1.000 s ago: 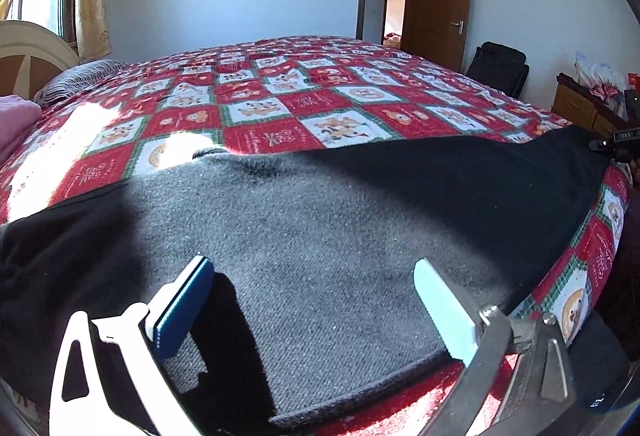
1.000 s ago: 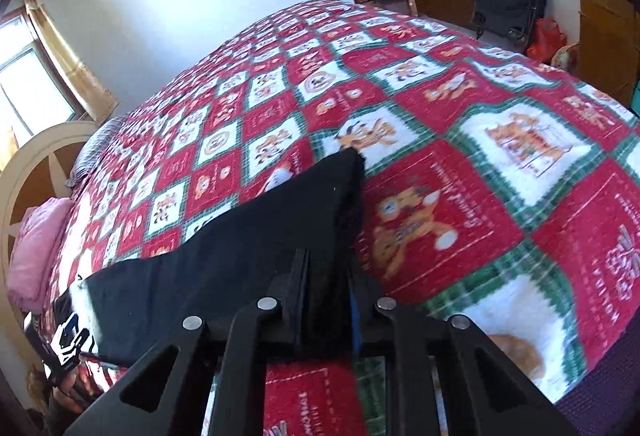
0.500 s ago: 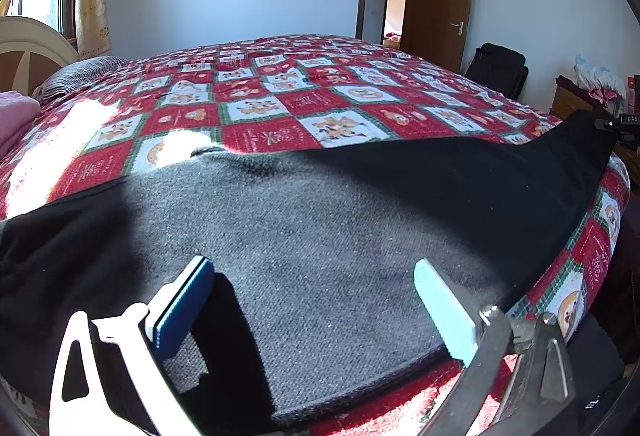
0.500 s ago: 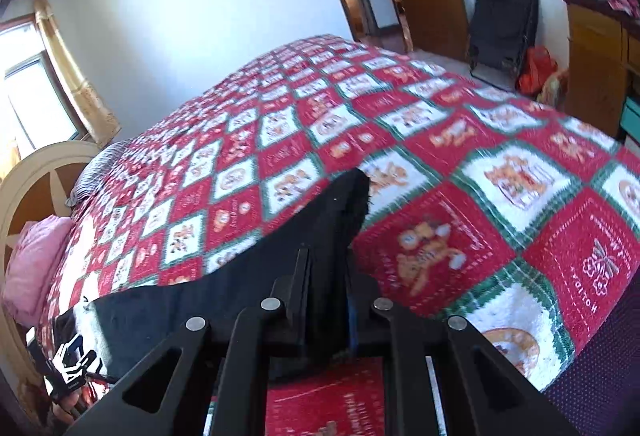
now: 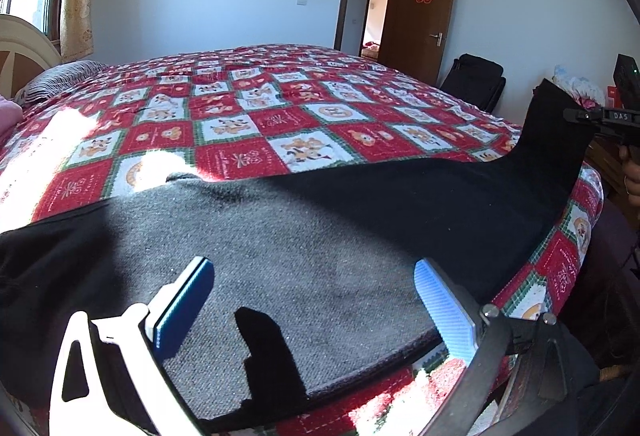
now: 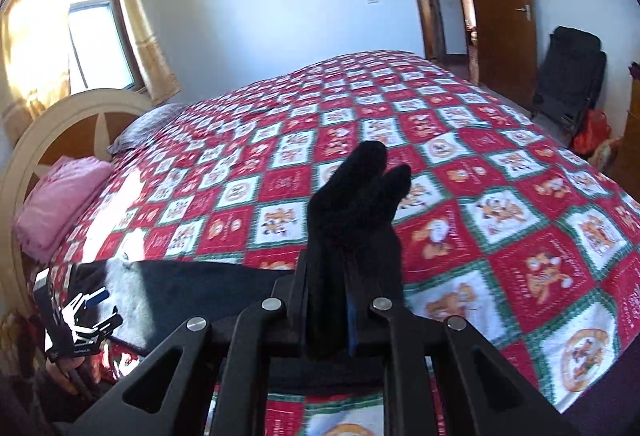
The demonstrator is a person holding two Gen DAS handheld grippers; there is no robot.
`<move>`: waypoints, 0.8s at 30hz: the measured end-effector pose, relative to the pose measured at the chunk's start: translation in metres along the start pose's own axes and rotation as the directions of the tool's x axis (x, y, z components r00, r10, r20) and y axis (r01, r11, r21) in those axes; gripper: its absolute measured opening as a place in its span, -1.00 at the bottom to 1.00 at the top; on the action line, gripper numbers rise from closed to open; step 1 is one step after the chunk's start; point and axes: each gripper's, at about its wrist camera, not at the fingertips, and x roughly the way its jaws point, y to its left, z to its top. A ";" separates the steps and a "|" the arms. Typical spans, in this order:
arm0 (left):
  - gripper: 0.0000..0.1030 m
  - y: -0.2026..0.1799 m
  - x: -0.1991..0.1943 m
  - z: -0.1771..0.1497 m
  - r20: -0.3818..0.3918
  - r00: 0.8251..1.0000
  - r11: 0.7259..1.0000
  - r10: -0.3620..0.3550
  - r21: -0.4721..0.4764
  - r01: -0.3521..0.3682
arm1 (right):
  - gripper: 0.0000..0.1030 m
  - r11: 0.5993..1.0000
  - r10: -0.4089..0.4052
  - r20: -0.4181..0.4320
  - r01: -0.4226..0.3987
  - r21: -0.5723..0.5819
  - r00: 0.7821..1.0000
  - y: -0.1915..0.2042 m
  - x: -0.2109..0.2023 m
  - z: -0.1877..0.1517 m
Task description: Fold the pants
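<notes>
Dark charcoal knit pants (image 5: 304, 236) lie stretched along the near edge of a bed covered by a red, white and green patchwork quilt (image 5: 256, 123); the left claw (image 5: 316, 300) hovers above the sunlit end of the cloth with its blue-padded fingers (image 5: 184, 300) wide apart, gripping nothing; the right claw (image 6: 344, 300) is clamped on the opposite end, which stands lifted off the quilt, perhaps a leg cuff; a pink folded blanket (image 6: 60, 203) sits by the headboard.
</notes>
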 end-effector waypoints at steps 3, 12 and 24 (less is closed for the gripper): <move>0.99 0.000 -0.001 0.001 0.004 1.000 1.000 -0.013 -0.009 0.013 | -0.74 0.999 0.032 -0.023 -0.033 -0.031 0.999 0.021 0.012 -0.002; 0.99 -0.002 -0.003 0.004 0.006 0.997 0.997 -0.075 -0.036 0.075 | -0.74 0.985 0.067 -0.149 -0.089 -0.150 0.987 0.079 0.066 -0.033; 0.98 -0.043 0.014 0.020 -0.055 0.982 0.982 -0.183 0.041 0.185 | 0.02 0.962 0.181 -0.262 -0.227 -0.154 0.948 0.079 0.081 -0.055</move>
